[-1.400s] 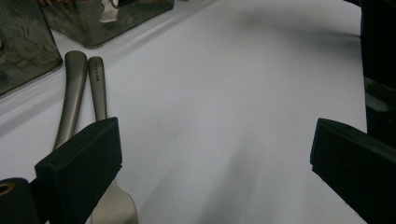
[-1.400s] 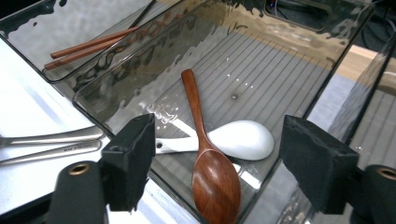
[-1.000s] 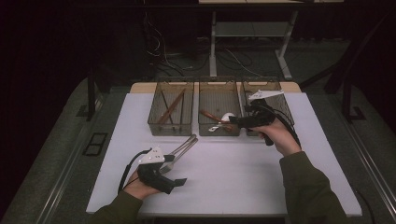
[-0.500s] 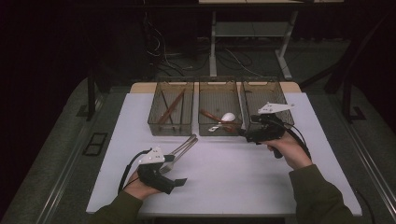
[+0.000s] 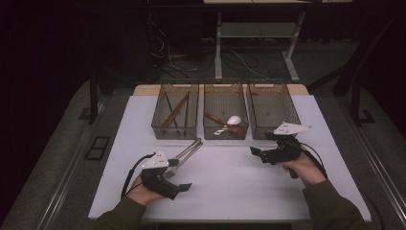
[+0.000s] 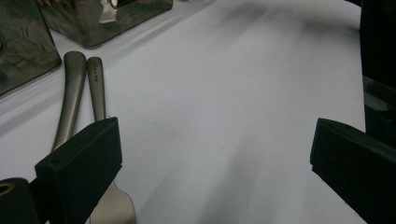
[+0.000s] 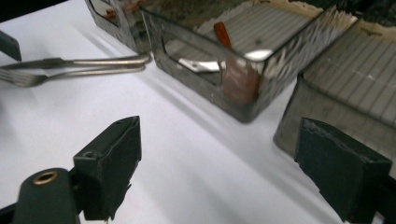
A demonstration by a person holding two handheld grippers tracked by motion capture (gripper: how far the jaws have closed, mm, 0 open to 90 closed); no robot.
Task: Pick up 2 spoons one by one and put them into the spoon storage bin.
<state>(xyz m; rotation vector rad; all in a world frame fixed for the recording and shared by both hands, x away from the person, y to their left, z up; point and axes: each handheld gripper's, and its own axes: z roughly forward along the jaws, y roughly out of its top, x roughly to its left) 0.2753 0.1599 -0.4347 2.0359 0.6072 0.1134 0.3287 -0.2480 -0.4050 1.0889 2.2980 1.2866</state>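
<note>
Two metal utensils (image 5: pixel 187 150), one of them a fork, lie side by side on the white table (image 5: pixel 230 187) in front of the left basket. My left gripper (image 5: pixel 179 178) rests low on the table at their near end, open, with the handles (image 6: pixel 71 91) just outside its left jaw. Nothing lies between its jaws (image 6: pixel 217 168). My right gripper (image 5: pixel 257 155) hovers in front of the right basket (image 5: pixel 271 132), pointing left. It is open and empty (image 7: pixel 219 163). Ahead of it are the middle basket (image 7: pixel 205 88) and the two utensils (image 7: pixel 70 65).
Three mesh baskets stand in a row at the back. The left basket (image 5: pixel 174 132) holds brown sticks (image 5: pixel 175 109). The middle basket (image 5: pixel 225 133) holds a white spoon (image 5: pixel 233 120) and other pieces. Dark floor surrounds the table.
My right gripper has drawn back from the middle basket, moving right, nearer to the person and lower, its jaws staying open. The left gripper and the utensils have not moved.
</note>
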